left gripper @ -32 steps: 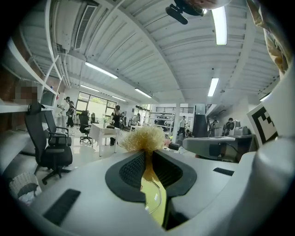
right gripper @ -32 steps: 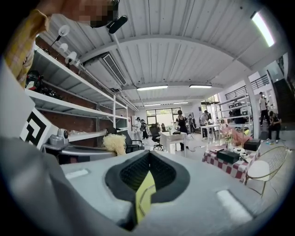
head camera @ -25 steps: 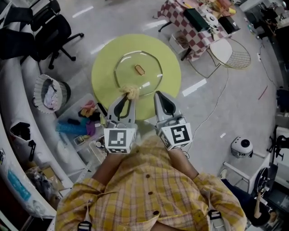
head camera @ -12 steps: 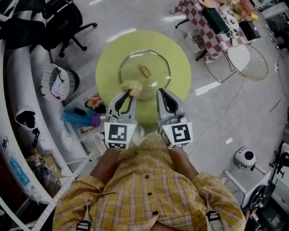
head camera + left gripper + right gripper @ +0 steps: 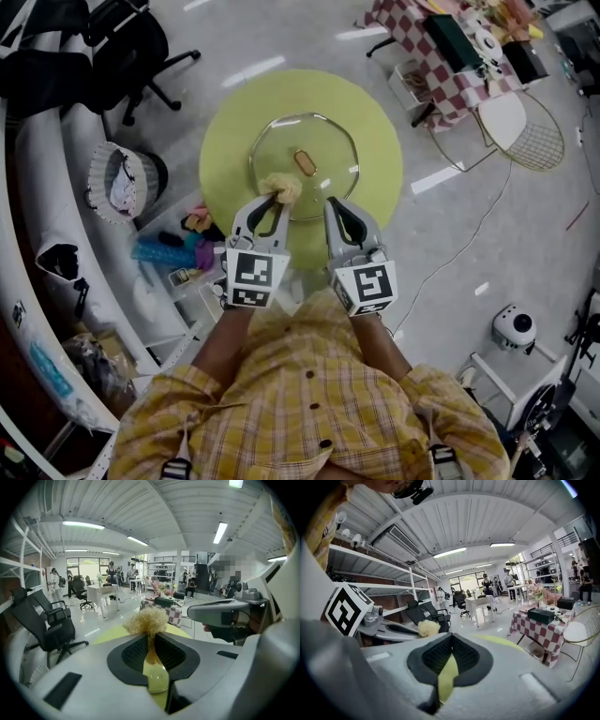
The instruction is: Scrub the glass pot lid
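Observation:
A glass pot lid (image 5: pixel 323 141) with a metal rim and an oblong handle (image 5: pixel 305 162) lies flat on a round yellow-green table (image 5: pixel 375 122). My left gripper (image 5: pixel 272 200) is shut on a tan fibrous scrubber (image 5: pixel 282 187), which sits over the lid's near left part. In the left gripper view the scrubber (image 5: pixel 147 619) sticks out past the shut jaws of the left gripper (image 5: pixel 149 637). My right gripper (image 5: pixel 334 206) hovers at the lid's near rim, shut with nothing in it. The right gripper view shows the right gripper (image 5: pixel 450 641) with its jaws together and the scrubber (image 5: pixel 427 627) off to its left.
A black office chair (image 5: pixel 141 47) stands at the far left, and a lined bin (image 5: pixel 117 183) sits left of the table. Toys and boxes (image 5: pixel 173 248) litter the floor by it. A checkered table (image 5: pixel 450 56) and a white wire chair (image 5: pixel 516 117) stand at the far right.
My left gripper has carried the scrubber a little farther in over the lid from its near rim. The right gripper has kept its place beside it.

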